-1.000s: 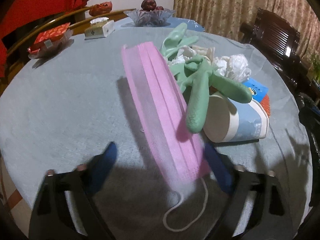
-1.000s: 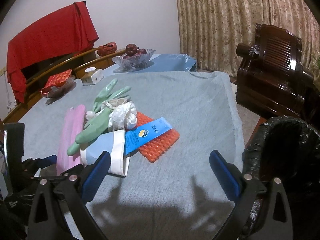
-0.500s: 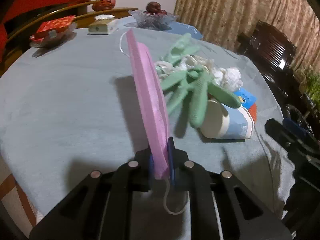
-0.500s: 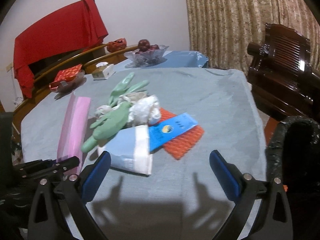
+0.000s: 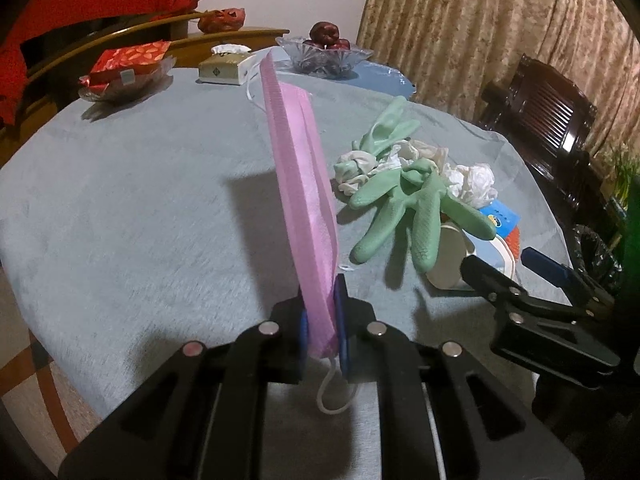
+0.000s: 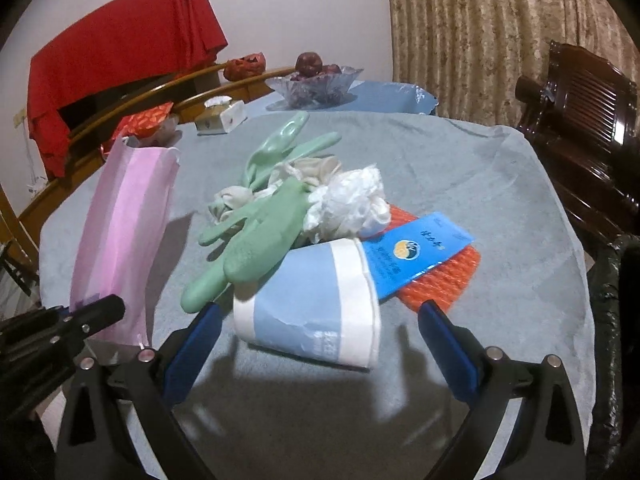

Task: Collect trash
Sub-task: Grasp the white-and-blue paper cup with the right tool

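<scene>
My left gripper [image 5: 322, 320] is shut on one end of a pink face mask [image 5: 302, 184], which stands up edge-on above the grey tablecloth; the mask also shows at the left of the right wrist view [image 6: 120, 236]. My right gripper [image 6: 316, 344] is open, its blue pads either side of a blue-and-white paper cup [image 6: 316, 312] lying on its side. Green rubber gloves [image 6: 260, 236], crumpled white tissue [image 6: 348, 204], a blue card [image 6: 416, 256] and orange netting [image 6: 444, 280] lie piled behind the cup.
A black-lined trash bin [image 6: 616, 320] stands at the table's right edge. At the far side are a glass fruit bowl [image 5: 324, 54], a tissue box [image 5: 224, 68] and a dish with a red packet [image 5: 124, 72]. A dark wooden chair [image 5: 548, 120] stands right.
My left gripper closed on the pink mask and lifted it upright off the table. My right gripper moved forward up to the paper cup, still open.
</scene>
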Demonstrator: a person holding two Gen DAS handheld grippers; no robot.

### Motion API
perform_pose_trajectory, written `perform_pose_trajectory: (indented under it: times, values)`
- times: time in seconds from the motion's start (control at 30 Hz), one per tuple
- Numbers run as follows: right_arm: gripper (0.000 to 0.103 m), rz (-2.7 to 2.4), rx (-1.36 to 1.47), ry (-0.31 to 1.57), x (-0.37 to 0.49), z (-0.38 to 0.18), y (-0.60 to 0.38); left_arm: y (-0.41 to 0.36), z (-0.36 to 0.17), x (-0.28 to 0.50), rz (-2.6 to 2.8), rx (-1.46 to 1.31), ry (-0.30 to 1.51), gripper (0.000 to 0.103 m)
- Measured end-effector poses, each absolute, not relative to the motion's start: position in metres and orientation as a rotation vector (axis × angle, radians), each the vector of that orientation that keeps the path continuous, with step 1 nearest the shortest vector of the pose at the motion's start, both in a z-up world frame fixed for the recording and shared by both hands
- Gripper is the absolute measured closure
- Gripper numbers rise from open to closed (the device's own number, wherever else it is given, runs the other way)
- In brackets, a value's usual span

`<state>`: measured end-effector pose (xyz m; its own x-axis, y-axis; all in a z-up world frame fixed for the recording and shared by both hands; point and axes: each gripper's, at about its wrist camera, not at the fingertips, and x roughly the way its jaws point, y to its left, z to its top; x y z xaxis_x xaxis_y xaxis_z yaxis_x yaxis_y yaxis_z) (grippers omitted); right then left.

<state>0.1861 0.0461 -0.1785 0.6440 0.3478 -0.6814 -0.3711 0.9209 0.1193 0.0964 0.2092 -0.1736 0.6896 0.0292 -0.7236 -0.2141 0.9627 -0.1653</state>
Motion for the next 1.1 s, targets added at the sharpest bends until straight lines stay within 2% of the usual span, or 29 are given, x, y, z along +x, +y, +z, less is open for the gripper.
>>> perform_pose_trajectory:
  times: [0.07, 0.3, 1.1]
  values:
    - [0.008, 0.403, -0.040, 0.786, 0.189, -0.181, 0.049, 0.209, -0.174, 0.096, 0.136, -0.244, 0.799, 0.092]
    - [0.029, 0.449, -0.036, 0.811, 0.190, -0.183, 0.051, 0.206, -0.176, 0.097, 0.129, -0.233, 0.802, 0.092]
    - [0.030, 0.475, 0.038, 0.821, 0.157, -0.160, -0.007, 0.170, -0.163, 0.091, 0.064, -0.174, 0.797, 0.092]
